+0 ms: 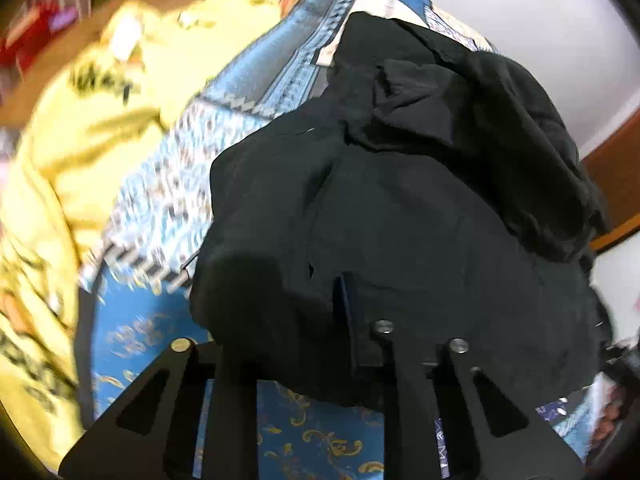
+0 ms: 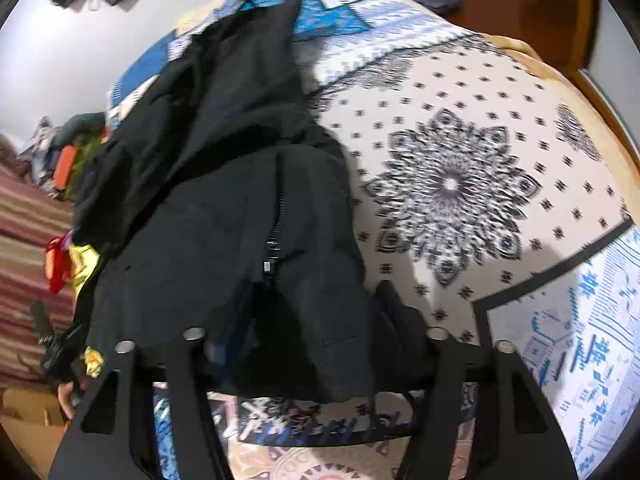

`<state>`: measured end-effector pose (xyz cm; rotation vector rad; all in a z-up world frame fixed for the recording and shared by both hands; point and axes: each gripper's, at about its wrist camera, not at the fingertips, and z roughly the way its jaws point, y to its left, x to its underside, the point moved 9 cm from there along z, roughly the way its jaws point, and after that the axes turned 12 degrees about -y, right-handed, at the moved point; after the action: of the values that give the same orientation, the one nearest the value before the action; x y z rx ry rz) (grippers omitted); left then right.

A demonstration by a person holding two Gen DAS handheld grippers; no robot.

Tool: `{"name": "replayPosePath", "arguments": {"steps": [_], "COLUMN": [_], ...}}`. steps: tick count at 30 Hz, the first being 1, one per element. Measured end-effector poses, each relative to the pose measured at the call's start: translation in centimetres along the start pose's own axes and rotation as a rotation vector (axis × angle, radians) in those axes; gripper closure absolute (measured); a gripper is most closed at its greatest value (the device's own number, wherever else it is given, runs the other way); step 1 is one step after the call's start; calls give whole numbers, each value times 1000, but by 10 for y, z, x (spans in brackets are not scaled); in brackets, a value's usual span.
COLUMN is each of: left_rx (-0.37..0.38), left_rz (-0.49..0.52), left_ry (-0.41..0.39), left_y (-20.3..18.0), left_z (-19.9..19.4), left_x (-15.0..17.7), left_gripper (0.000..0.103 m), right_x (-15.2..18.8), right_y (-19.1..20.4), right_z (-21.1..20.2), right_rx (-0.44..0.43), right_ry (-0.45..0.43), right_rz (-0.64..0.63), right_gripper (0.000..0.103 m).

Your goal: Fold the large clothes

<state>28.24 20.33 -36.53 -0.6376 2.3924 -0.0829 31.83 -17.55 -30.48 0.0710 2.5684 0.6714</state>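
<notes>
Soft, rumpled black zippered jacket (image 1: 400, 208) pinched in both the left gripper (image 1: 344, 320) and the right gripper (image 2: 312, 320).

the jacket (image 1: 400, 208) lies on the bedspread (image 1: 168, 184) at frame centre, a second garment (image 1: 100, 112) on the spread at left; in the right wrist view the jacket (image 2: 224, 200) lies left of centre

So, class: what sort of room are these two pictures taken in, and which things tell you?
Probably a bedroom: a patterned bedspread covers a wide bed, with a black jacket and a yellow garment lying on it.
</notes>
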Motion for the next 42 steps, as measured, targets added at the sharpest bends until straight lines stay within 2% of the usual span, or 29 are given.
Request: {"name": "replayPosePath", "arguments": {"steps": [2,4,8,11,14,17,18,21,23,25,29,30,32,34,36,39,42], "left_rx": [-16,17,124,232,325,378,380,371,376,340,263,259,236,220,231,199,168], "left_rz": [40,56,73,44,0,-43,-56,-130,-215,-266,-329,-345,-379,-371,-347,-242,-156], "left_ry": [-6,-15,-43,-45,-52,-66,-71,-71,-46,-30,33,46,83,114,126,97,66], "left_y": [-7,-16,-44,-67,-85,-97,-97,-93,-84,-72,-54,-50,-42,-41,-47,-56,-59], "left_z": [-6,-15,-45,-67,-89,-91,-87,-61,-35,-3,67,81,117,141,151,148,134], "left_x": [-7,-19,-65,-106,-140,-182,-192,-222,-234,-244,-241,-237,-228,-217,-209,-210,-216], "left_gripper": [91,94,95,95,95,95,95,95,95,95,95,95,95,95,94,93,93], "right_x": [-5,-16,-49,-91,-135,-177,-197,-229,-243,-249,-252,-255,-253,-246,-239,-238,-239], "right_y": [5,13,35,64,87,96,99,98,98,93,73,67,47,28,21,22,30], "right_z": [-5,-13,-31,-42,-46,-41,-35,-15,10,41,97,110,135,155,157,138,108], "right_rx": [-7,-51,-83,-102,-77,-77,-58,-33,-6,19,72,95,148,174,146,130,187], "right_ry": [-7,-26,-75,-130,-205,-250,-272,-282,-278,-261,-202,-186,-147,-92,-82,-115,-149], "right_rz": [-23,-29,-106,-187,-271,-295,-304,-318,-323,-322,-305,-302,-288,-262,-256,-303,-417], "right_gripper": [87,87,89,89,89,90,91,94,95,96,98,102,102,102,101,100,97]}}
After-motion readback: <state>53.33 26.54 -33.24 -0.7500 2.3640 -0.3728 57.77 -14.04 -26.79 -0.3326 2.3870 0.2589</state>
